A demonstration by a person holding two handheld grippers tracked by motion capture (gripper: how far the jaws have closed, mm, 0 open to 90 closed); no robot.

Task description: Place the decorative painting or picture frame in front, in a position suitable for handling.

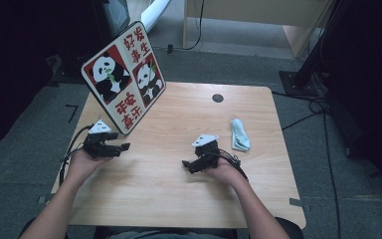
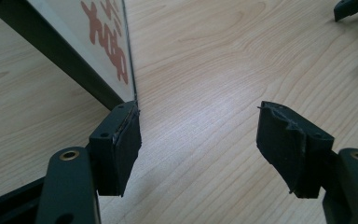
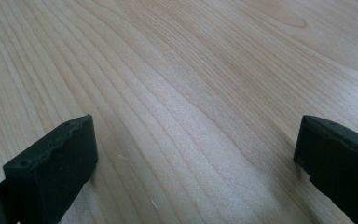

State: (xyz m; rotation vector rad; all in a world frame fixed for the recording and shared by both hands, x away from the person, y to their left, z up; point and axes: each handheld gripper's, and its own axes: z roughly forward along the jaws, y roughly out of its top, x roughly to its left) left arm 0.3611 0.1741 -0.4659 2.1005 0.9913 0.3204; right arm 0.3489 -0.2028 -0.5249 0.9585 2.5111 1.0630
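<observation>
A panda picture board (image 1: 124, 75) with red characters leans at the table's back left; its lower corner (image 2: 105, 46) shows in the left gripper view. My left gripper (image 1: 124, 148) sits open at the table's left, just in front of the board's bottom corner, nothing between its jaws; seen close, the left gripper (image 2: 198, 140) has one pad beside the board's edge. My right gripper (image 1: 186, 165) rests open near the table's middle, pointing left, and the right gripper (image 3: 196, 149) holds only bare wood between its jaws. A light blue cloth (image 1: 239, 134) lies to the right of it.
The wooden table (image 1: 179, 194) has a dark round grommet (image 1: 218, 98) near its back edge. Cables (image 1: 308, 107) trail on the grey floor at the right. Furniture stands behind the table.
</observation>
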